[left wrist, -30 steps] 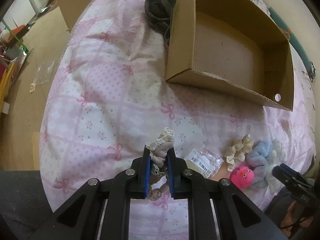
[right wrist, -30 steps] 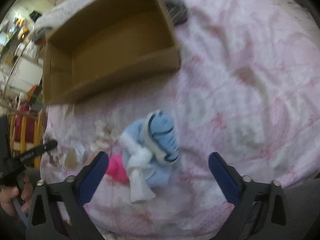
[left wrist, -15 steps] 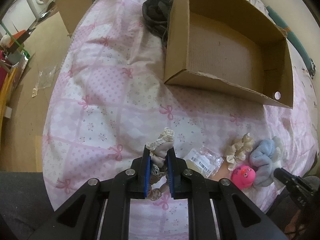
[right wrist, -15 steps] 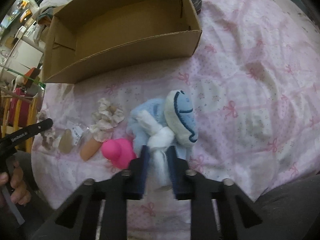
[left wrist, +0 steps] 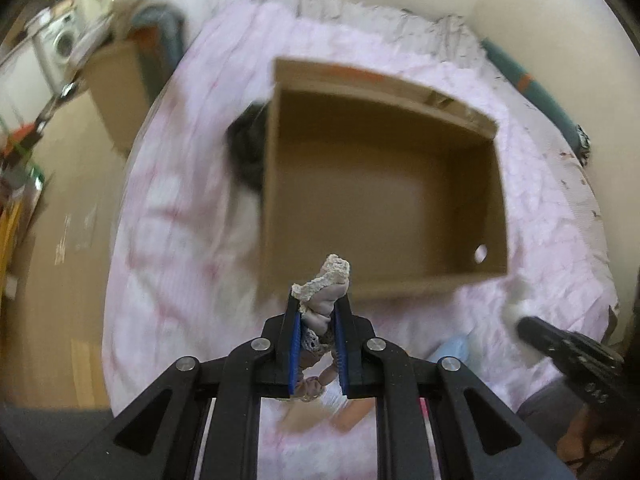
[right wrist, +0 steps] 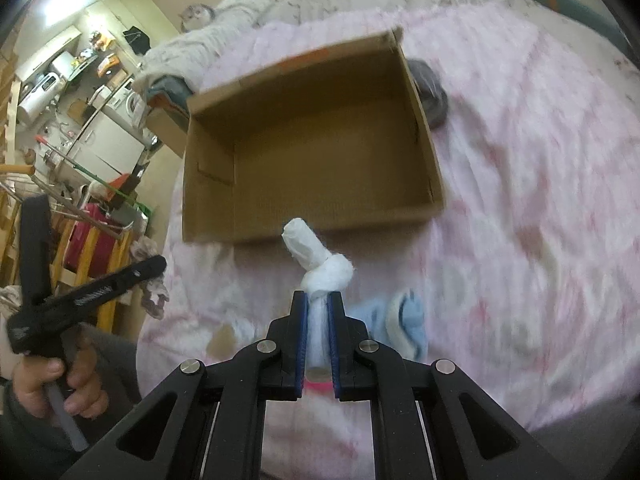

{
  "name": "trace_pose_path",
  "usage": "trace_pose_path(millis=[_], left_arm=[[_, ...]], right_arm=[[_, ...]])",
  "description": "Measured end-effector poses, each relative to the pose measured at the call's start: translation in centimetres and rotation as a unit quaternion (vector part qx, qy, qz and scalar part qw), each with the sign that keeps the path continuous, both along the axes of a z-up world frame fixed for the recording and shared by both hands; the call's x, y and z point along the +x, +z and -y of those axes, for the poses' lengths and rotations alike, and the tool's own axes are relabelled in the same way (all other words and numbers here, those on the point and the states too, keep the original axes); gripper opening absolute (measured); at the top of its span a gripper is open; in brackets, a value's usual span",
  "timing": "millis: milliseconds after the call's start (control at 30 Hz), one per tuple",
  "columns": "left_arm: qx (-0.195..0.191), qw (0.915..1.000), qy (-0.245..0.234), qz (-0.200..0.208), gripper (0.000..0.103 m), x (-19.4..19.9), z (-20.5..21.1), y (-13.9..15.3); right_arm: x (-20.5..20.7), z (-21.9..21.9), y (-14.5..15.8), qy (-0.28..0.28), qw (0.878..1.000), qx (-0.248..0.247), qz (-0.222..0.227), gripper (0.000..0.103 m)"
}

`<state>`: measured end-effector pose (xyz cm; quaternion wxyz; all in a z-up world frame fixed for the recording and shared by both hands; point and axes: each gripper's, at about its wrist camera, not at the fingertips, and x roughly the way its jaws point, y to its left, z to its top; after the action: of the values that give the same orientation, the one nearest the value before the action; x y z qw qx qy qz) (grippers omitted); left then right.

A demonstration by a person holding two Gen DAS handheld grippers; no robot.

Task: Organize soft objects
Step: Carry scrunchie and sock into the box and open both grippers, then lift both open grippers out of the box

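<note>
My left gripper is clamping a lace-trimmed cloth bundle between its 2 blue pads, jaws nearly together. The bundle's long axis is running along my fingers, its crocheted cream edge pointing forward and up toward the cardboard box. The fabric is looking soft, pale mauve, crumpled, with a knobbly lace rim; more lace is hanging down between the pads. It is being held off the bed, just short of the box's near wall in this view.

My right gripper is pinching a white knotted cloth, jaws closed on its lower tail. Its long axis is also lying along my fingers, then bending left above the knot, so the free rolled end is pointing up-left at the box's near wall. The texture is looking fuzzy, like terry; the shape is a tube with 1 fat knot in the middle.

Just past my right fingers, a light blue plush item is lying on the pink patterned bedspread, right of the white cloth. A strip of hot pink is peeking out under the pads; I cannot tell what it is.

Farther out, the box is sitting open-topped on the bedspread, brown corrugated, rectangular, with 1 round hole in a side wall. A dark grey fabric lump is touching the box's far side. Both views are motion-blurred beyond the grippers.
</note>
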<state>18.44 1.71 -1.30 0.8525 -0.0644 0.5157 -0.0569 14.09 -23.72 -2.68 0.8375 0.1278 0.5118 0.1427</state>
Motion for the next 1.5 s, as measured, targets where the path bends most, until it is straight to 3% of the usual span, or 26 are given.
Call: trace_pose_path(millis=[200, 400, 633, 867, 1133, 1267, 1333, 1400, 1500], left_arm=[[0.031, 0.9988, -0.023, 0.028, 0.013, 5.1, 3.4, 1.1], [0.068, 0.9970, -0.022, 0.029, 0.013, 8.9, 5.4, -1.3], [0.087, 0.9958, -0.027, 0.013, 0.013, 10.3, 6.6, -4.8], [0.092, 0.9956, -0.019, 0.006, 0.014, 10.3, 6.3, -6.6], [0.092, 0.9954, -0.024, 0.008, 0.018, 10.0, 6.2, -6.7], [0.081, 0.9965, -0.019, 0.004, 0.035, 9.8, 5.8, -6.2], [0.080, 0.9966, -0.015, 0.013, 0.062, 9.4, 5.7, -5.6], [0.085, 0.9960, -0.012, 0.025, 0.073, 9.0, 5.6, -5.1], [0.088, 0.9956, -0.017, 0.027, 0.073, 8.6, 5.5, -4.6]], right_arm=[[5.2, -0.6, 0.0, 0.004, 0.999, 0.002, 0.031, 0.011], [9.6, -0.8, -1.9, 0.000, 0.999, 0.010, 0.043, 0.011], [10.4, -1.5, -5.6, 0.003, 1.000, 0.005, 0.019, 0.011], [10.9, -1.7, -6.4, 0.002, 1.000, 0.003, 0.012, 0.011], [10.8, -2.1, -6.1, 0.004, 1.000, 0.016, 0.015, 0.011], [10.5, -1.3, -6.2, -0.001, 1.000, 0.027, 0.015, 0.011], [10.5, -1.0, -5.9, -0.005, 0.999, 0.037, 0.020, 0.014], [10.5, -0.6, -5.8, -0.010, 0.999, 0.045, 0.019, 0.020], [10.3, -0.3, -5.5, -0.016, 0.998, 0.051, 0.023, 0.034]])
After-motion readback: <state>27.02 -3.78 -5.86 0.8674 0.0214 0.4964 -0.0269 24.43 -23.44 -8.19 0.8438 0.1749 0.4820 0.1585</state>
